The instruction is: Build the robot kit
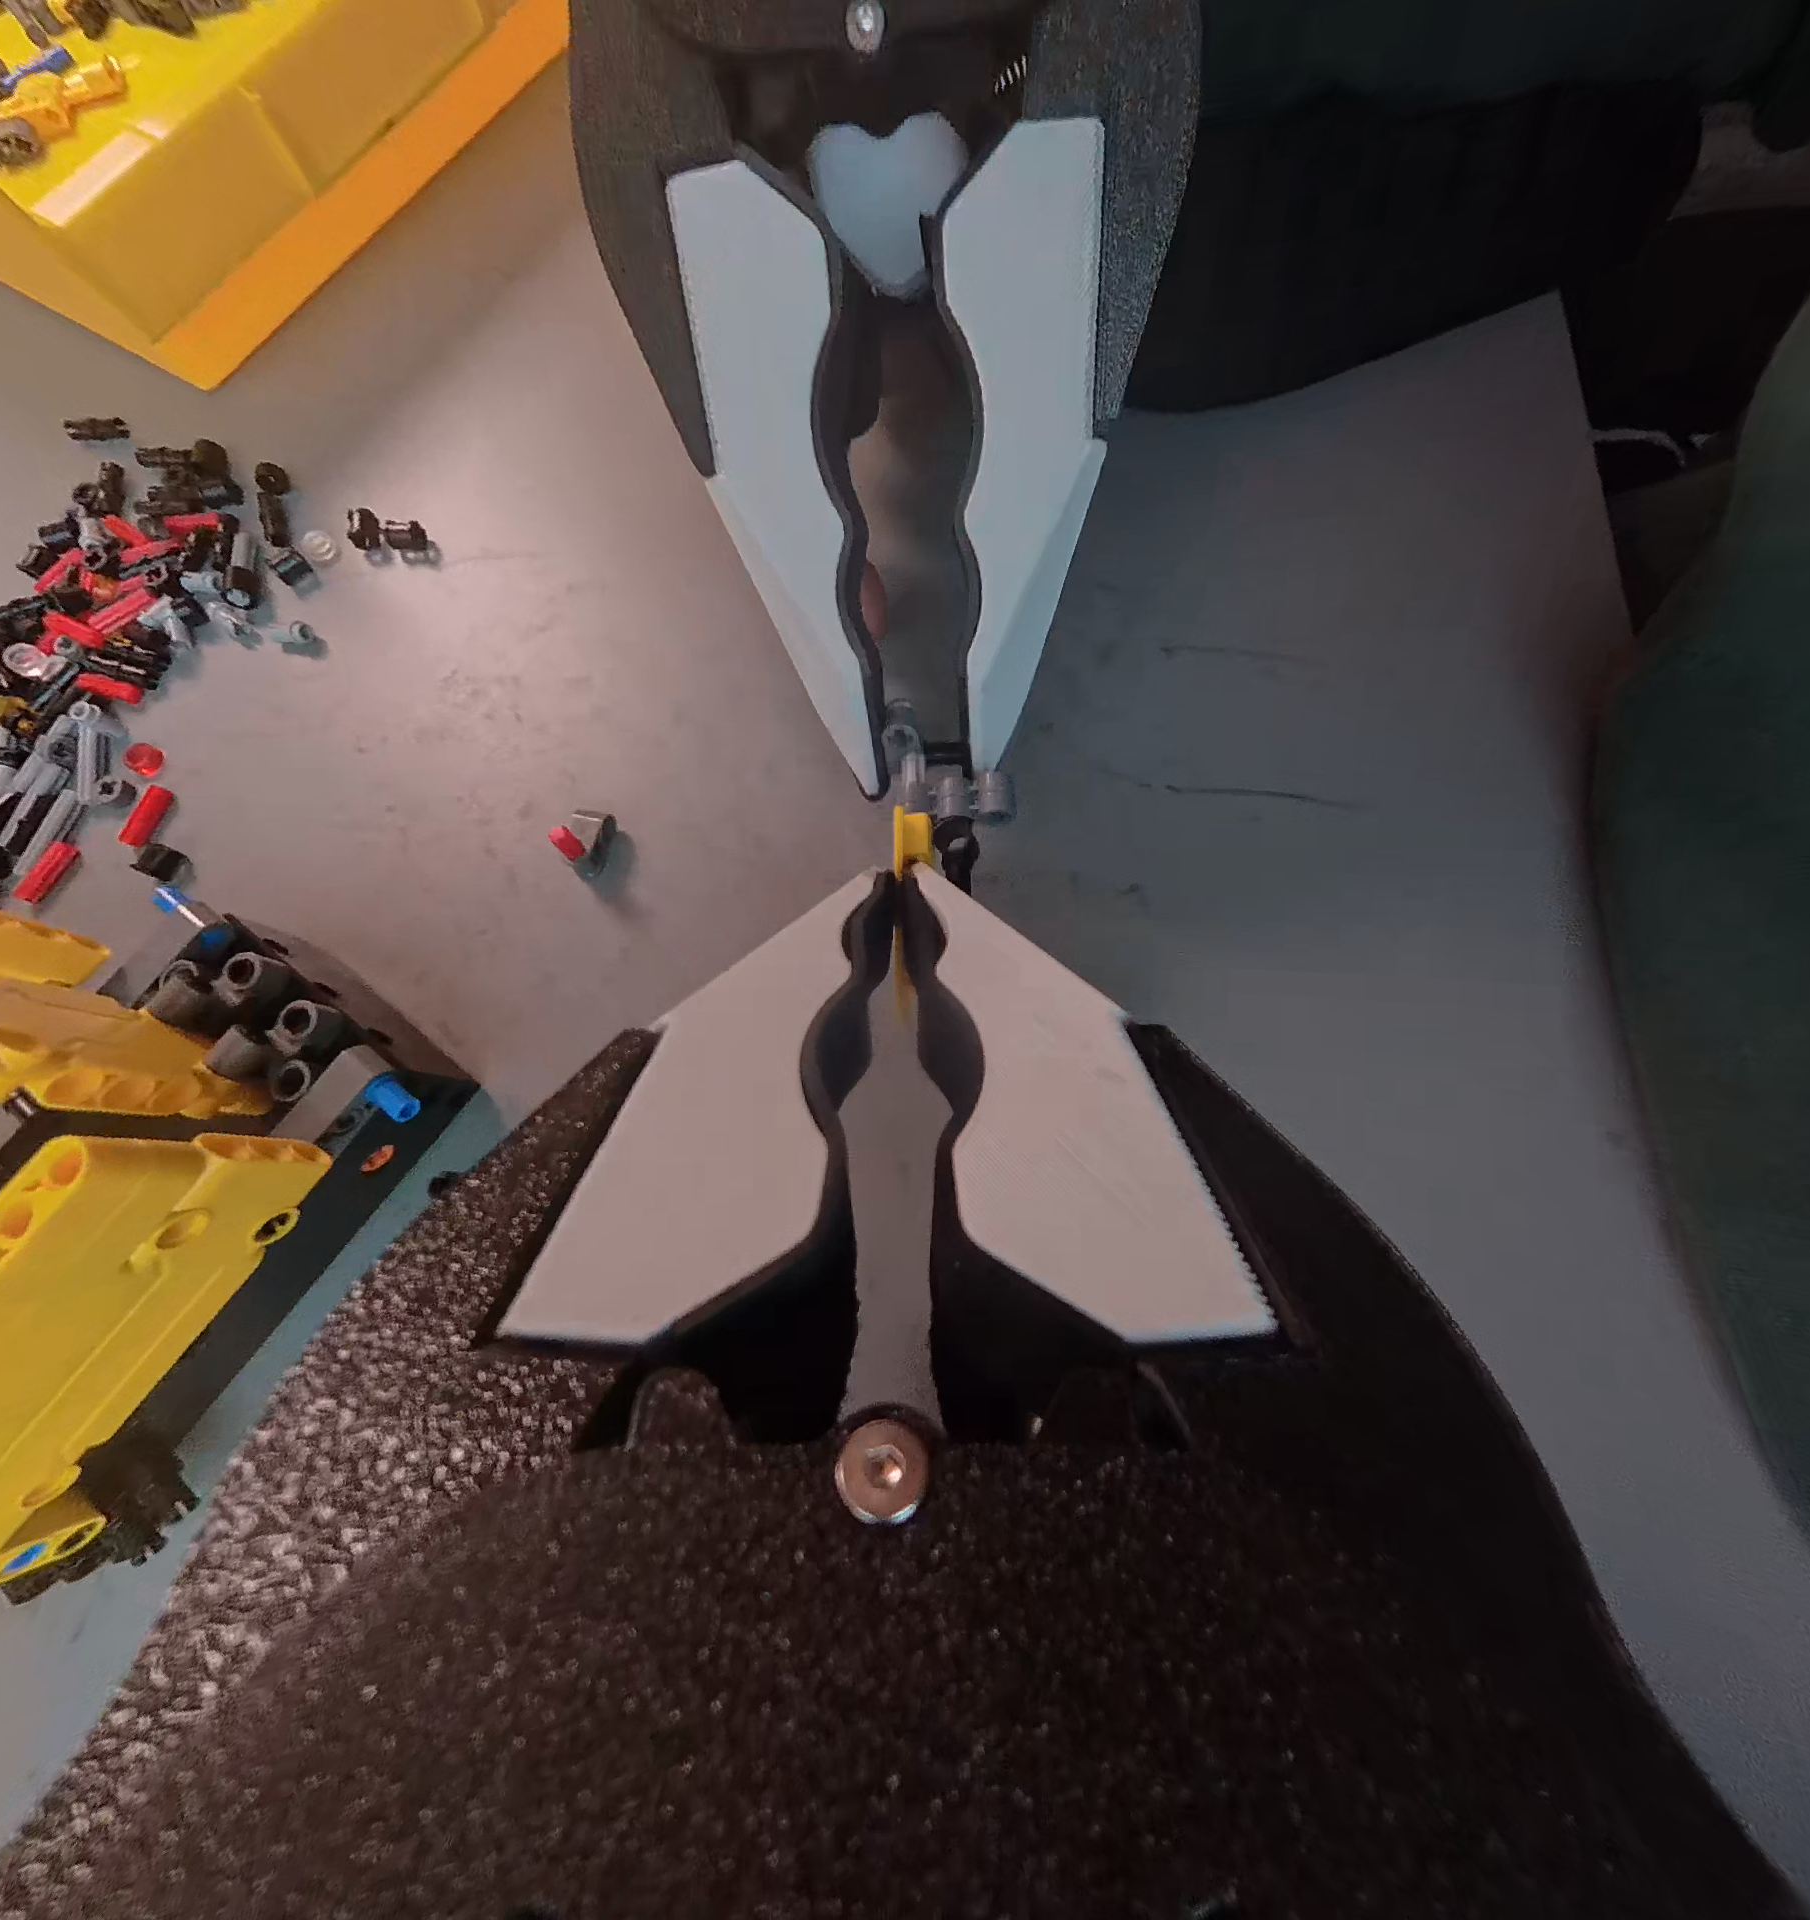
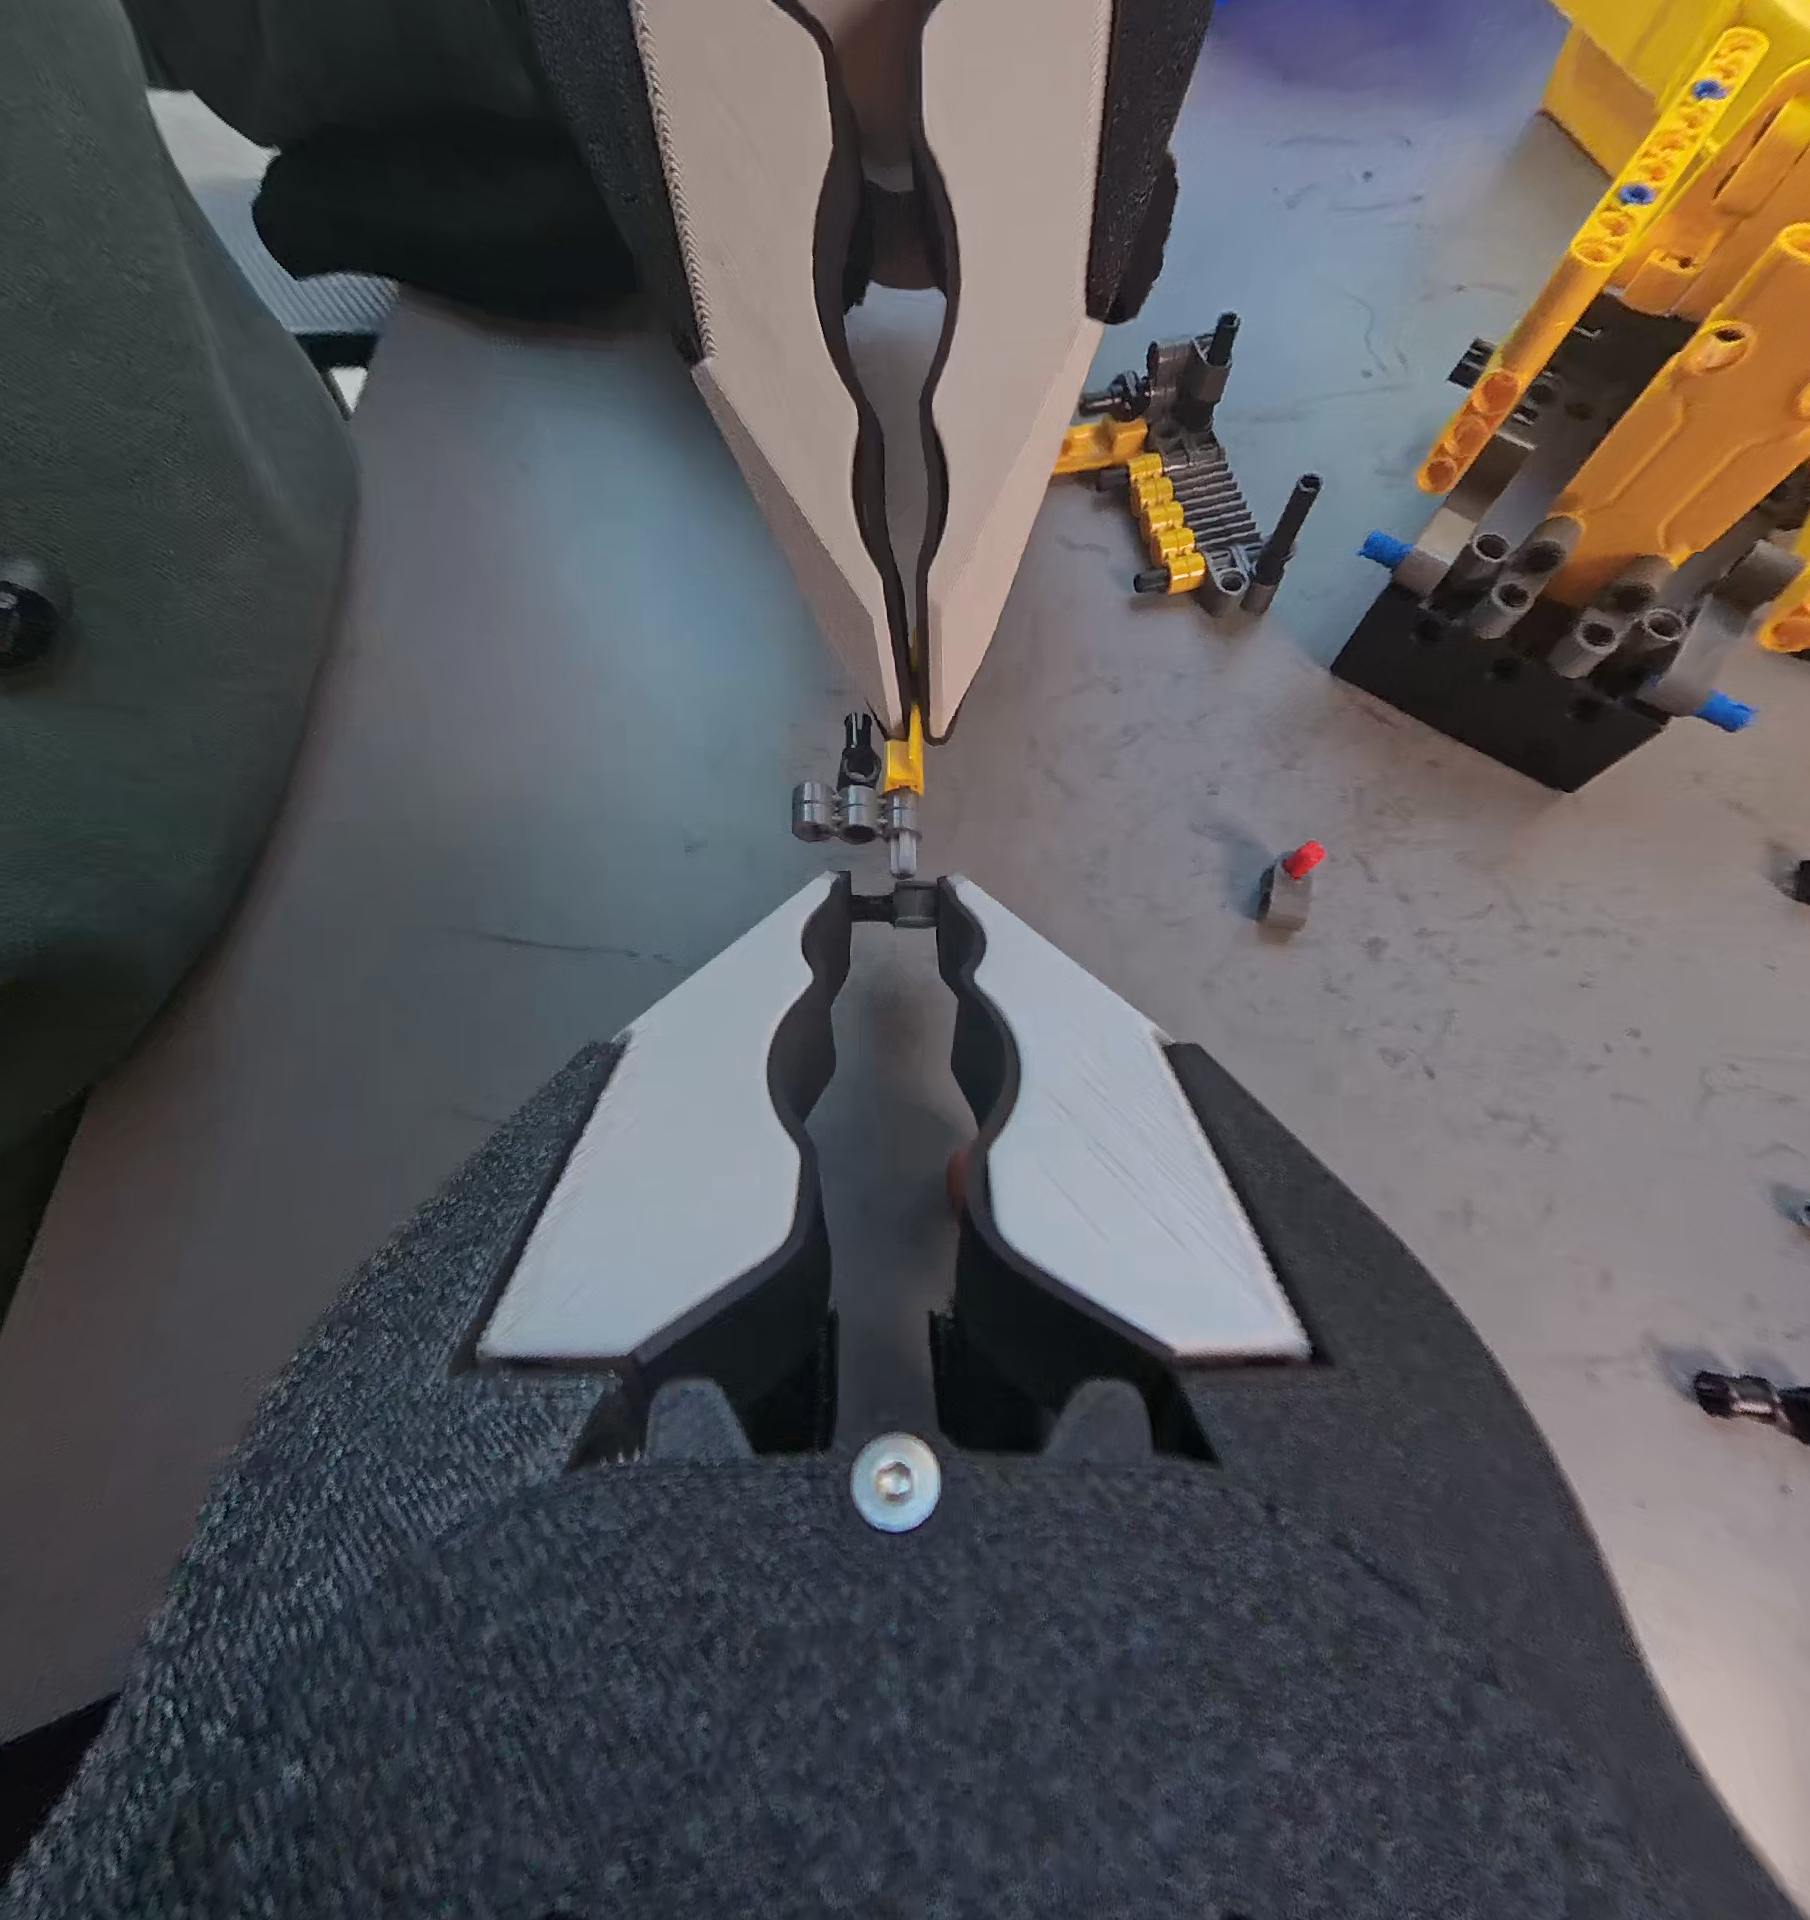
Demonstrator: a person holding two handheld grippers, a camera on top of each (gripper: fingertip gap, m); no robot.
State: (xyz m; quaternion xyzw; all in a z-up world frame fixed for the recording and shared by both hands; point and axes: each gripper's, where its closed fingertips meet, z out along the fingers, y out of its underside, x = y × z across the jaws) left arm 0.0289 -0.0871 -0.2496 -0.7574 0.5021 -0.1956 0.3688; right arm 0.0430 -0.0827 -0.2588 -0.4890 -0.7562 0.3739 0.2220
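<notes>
Two grippers meet tip to tip above a grey, scuffed tabletop (image 1: 1296, 644), each with pale ribbed plastic fingers, wavy black inner edges and a grainy black body. Left gripper (image 1: 899, 883): fingers pressed together, pinching a thin yellow plastic piece (image 1: 911, 831) edge-on at the very tips. Right gripper (image 2: 893, 902): fingers slightly spread, clamping a short dark pin-and-bush part (image 2: 896, 904) crosswise between the tips.

Between the two grippers hangs a small grey connector (image 2: 854, 812) with three round barrels in a row; a black pin (image 2: 857, 746) stands on it, and a light grey peg (image 2: 902, 847) reaches from it toward the right gripper's part. The yellow piece joins this cluster on its far side; contact looks close, exact joints too small to tell.

Left of the cluster in the left wrist view: a loose grey block with a red stud (image 1: 584, 833), then a scatter of small black, red and grey pins (image 1: 80, 644), too many to count. Beyond that heap, a yellow cardboard tray (image 1: 257, 208). Near the left gripper's body, a yellow beam model (image 1: 101, 1247) on a black base.

Right of the cluster in the right wrist view: one small grey-and-yellow toothed subassembly (image 2: 1187, 499)
</notes>
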